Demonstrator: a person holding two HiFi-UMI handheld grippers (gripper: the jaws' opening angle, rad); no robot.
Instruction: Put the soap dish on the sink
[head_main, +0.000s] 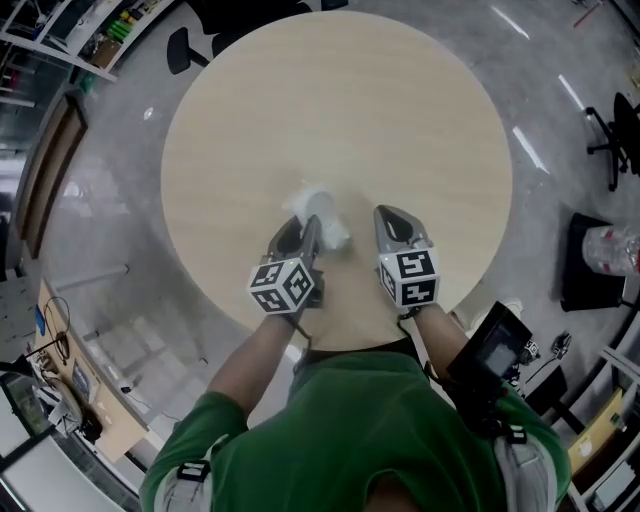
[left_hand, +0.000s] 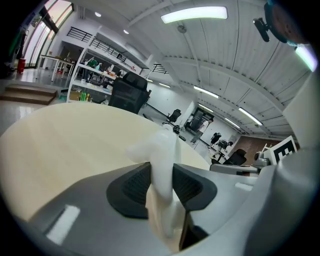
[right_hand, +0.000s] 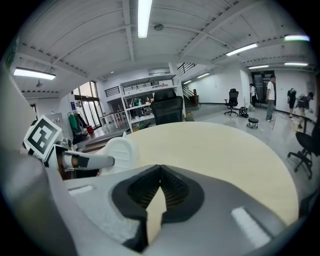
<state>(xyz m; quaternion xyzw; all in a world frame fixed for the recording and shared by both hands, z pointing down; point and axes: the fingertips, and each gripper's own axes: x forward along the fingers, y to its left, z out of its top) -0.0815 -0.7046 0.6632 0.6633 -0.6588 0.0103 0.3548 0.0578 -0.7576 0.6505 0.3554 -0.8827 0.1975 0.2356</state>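
A white plastic soap dish hangs just above the round wooden table, near its front edge. My left gripper is shut on it; in the left gripper view the black pads press on the dish from both sides, and the dish stands up between them. To its right my right gripper is shut with nothing in it, its pads meeting at the tips. The right gripper view shows the dish and the left gripper at the left. No sink is in view.
The table top bears nothing but the dish. A black office chair stands at the table's far edge. Shelving lies beyond. On the floor at the right are a black mat and a rolling chair.
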